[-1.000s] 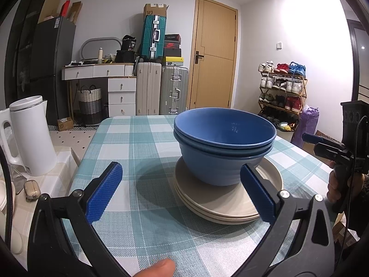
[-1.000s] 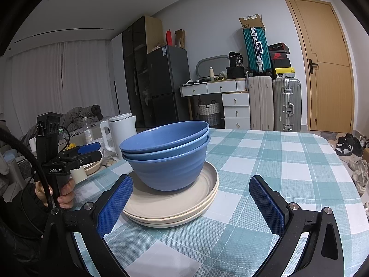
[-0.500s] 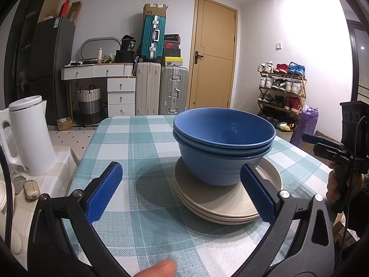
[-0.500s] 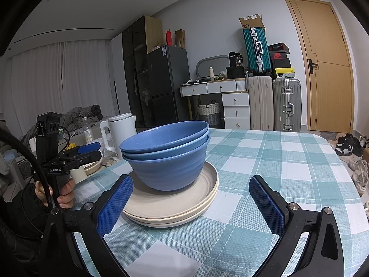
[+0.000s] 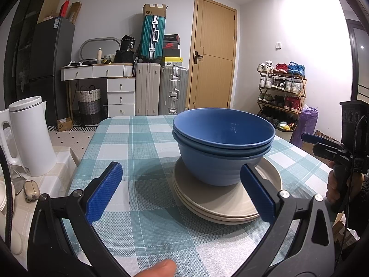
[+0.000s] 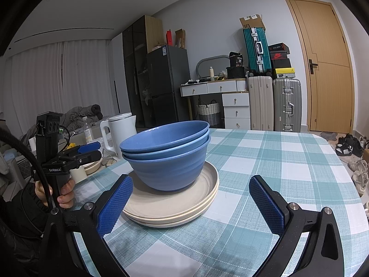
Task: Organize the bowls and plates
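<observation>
So the blue bowls (image 5: 222,147) are nested together, three rims showing in the right wrist view, and they're sitting right on top of a stack of beige plates (image 5: 227,204), all of it on the bench (image 5: 138,143) with the teal-and-white checked cloth. The whole pile sits toward the near right part of the bench in the left wrist view, and toward the near left in the right wrist view. The left hand-held gripper (image 5: 182,192) is spread wide, both blue pads apart and empty, hanging just short of the plates; its right pad overlaps the plate rim in the picture but I can't tell if it actually touches. The right hand-held gripper (image 6: 190,204) is the same deal, fingers spread wide with nothing between them, and its left pad sits just in front of the plate edge, contact unclear. Each camera catches the other tool off to the side: the left one shows up at the left edge of the right wrist view with a hand (image 6: 61,190) wrapped round its handle, well clear of the dishes. A white kettle (image 5: 31,138) stands off the bench on a lower surface to the left. A fingertip (image 5: 159,268) pokes in at the bottom of the left wrist view. Back wall has suitcases (image 5: 173,90), a wooden door (image 5: 213,55) and a shoe rack (image 5: 280,87).
</observation>
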